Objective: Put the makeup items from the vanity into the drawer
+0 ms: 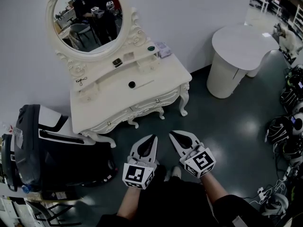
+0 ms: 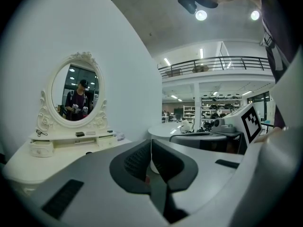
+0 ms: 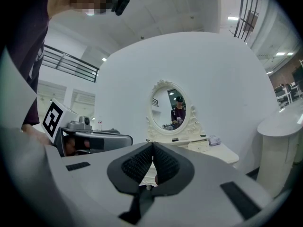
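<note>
The white vanity (image 1: 109,105) with its oval mirror (image 1: 90,18) stands against the wall, its drawers shut. On its top lie a small black round item (image 1: 131,84), a dark rectangular item (image 1: 117,63), a dark green round item (image 1: 151,48) and a pale packet (image 1: 164,49). My left gripper (image 1: 153,137) and right gripper (image 1: 172,134) hover side by side over the floor in front of the vanity, well short of it. Both point toward it. Both are shut with nothing between the jaws, as the left gripper (image 2: 150,142) and right gripper (image 3: 152,145) views show.
A round white side table (image 1: 244,41) stands to the right of the vanity. A black and white machine (image 1: 47,145) sits close at the left. Helmets and cables (image 1: 286,126) lie along the right edge of the floor.
</note>
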`<action>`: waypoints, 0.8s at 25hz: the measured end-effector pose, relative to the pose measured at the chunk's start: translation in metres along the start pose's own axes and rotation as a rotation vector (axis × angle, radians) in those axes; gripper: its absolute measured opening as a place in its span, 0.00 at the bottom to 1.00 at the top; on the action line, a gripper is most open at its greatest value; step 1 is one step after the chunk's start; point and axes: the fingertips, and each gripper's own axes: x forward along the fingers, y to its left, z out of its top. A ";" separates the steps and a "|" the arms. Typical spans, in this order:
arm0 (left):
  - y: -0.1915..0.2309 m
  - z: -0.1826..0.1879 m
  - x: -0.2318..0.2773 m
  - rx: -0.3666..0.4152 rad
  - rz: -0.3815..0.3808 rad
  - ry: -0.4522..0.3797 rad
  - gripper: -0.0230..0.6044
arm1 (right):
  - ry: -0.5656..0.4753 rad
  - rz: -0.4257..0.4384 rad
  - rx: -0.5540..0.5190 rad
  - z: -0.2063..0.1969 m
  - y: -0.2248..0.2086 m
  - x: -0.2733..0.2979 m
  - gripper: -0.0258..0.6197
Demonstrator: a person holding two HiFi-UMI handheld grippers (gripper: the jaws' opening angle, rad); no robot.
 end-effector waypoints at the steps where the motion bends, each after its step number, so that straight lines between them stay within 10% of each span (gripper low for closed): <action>1: 0.001 -0.001 0.001 -0.001 0.000 0.001 0.06 | 0.002 -0.001 -0.001 0.000 -0.001 0.001 0.08; 20: 0.081 -0.006 0.044 -0.039 -0.039 0.020 0.06 | 0.049 -0.039 0.009 -0.010 -0.028 0.082 0.08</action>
